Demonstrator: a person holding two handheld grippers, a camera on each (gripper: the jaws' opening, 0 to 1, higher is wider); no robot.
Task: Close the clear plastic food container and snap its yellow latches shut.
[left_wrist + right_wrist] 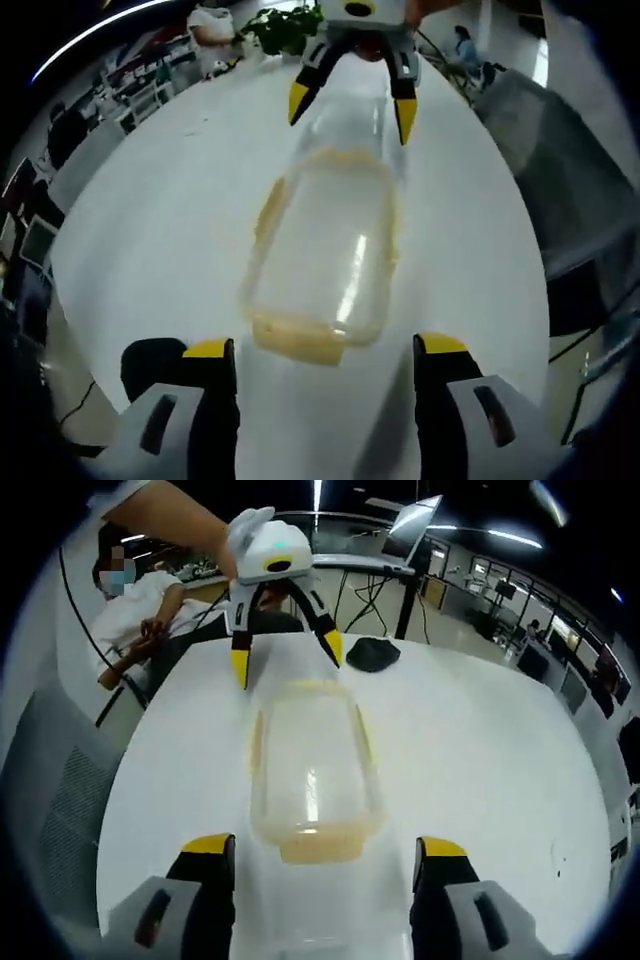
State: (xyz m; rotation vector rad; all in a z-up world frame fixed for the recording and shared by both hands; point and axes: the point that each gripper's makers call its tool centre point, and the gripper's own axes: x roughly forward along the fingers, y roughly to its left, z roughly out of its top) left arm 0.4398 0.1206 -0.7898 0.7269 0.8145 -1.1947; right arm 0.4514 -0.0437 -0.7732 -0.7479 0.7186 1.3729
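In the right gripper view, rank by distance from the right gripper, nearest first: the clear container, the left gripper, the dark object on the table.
1. Clear container, straight ahead of the jaws.
2. Left gripper, over the container's far end.
3. Dark object, beyond, near the table's far edge.

Open office with desks (pixel 140 95), ceiling strip lights (pixel 515 538), plant (pixel 285 28).

Your left gripper (pixel 325 350) has jaws spread wide at the bottom of the left gripper view, near the container's close end but not touching it. Clear container (pixel 322 255) lies lengthwise on the white table (pixel 150 230), yellow latch (pixel 300 343) at its near end. Right gripper (pixel 352 95) faces you at the far end, jaws apart, straddling that end.
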